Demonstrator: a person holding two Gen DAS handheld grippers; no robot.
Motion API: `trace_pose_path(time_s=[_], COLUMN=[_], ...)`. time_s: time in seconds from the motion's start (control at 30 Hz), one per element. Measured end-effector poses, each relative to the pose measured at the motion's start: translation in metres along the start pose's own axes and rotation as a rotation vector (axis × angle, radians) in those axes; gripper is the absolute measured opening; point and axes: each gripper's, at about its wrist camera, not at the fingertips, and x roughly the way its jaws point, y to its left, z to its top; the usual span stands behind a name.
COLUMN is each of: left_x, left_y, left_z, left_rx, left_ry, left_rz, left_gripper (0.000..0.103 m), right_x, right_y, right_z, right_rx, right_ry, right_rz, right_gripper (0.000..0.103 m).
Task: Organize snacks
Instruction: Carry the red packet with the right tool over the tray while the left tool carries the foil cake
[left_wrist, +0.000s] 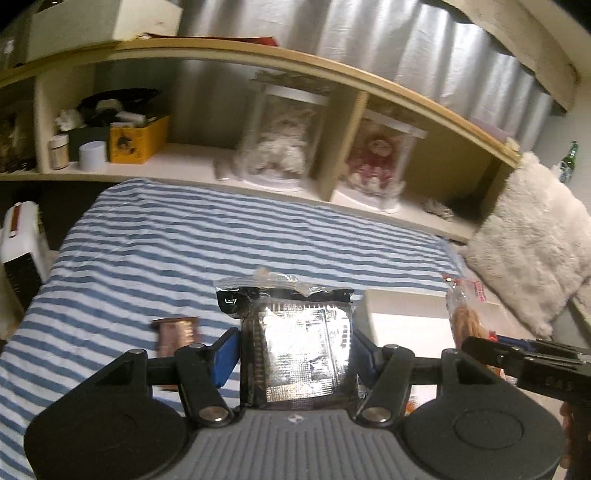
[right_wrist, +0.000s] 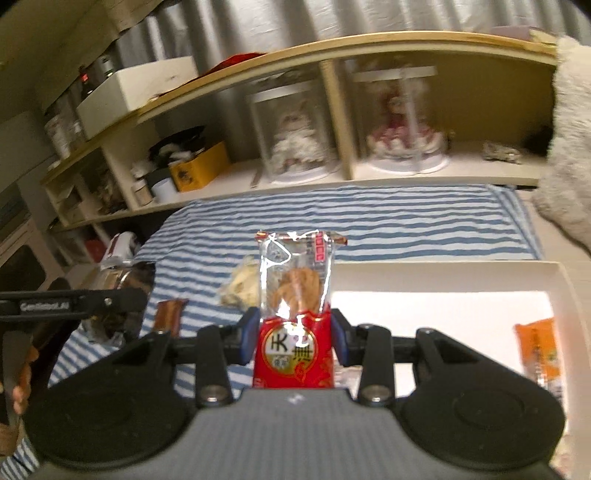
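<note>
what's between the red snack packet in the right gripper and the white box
Nothing visible. The right gripper holds the red snack packet upright beside the white box, whose open floor is bare except for an orange packet at its right edge.

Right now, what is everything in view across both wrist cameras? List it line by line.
silver foil packet: one, silver and black, held upright in the left gripper
red biscuit packet: one, red base with clear top, held in the right gripper
white tray: one, white, on the bed at right
orange packet: one, orange, inside the tray
brown snack bar: one, copper-brown, on the striped sheet
striped sheet: one, blue and white, covering the bed
doll cases: two, clear, on the shelf
yellow box: one, yellow, on the shelf
fluffy cushion: one, white, right of the bed
left gripper: black with blue pads
right gripper: black with blue pads
</note>
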Motion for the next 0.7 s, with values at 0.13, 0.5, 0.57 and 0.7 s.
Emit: trace_pose_path(time_s=[0.13,0.5,0.57,0.7], left_x=[0.005,0.054,0.067,0.095], left_y=[-0.029,-0.103,-0.112,-0.131], left_z=[0.004,-0.006,-0.010,-0.020], left_rx=[0.017,-0.020,-0.037,-0.062], left_ry=[-0.006,0.074,0.095,0.143], left_rz=[-0.044,-0.193,-0.218,-0.257], left_gripper=[0.064,0.064,0.064,0.064], right_x=[-0.006,-0.003,-0.001,0.007], right_y=[-0.024,-0.084,-0.093,-0.113], right_z=[-0.001,-0.005,-0.006,-0.009], right_rx=[0.036,0.101,0.124,0.179], right_ry=[-0.009,-0.002,0.007,0.020], right_rz=[-0.040,-0.122,-0.119,-0.115], right_gripper=[0.046,0.046,0.046,0.046])
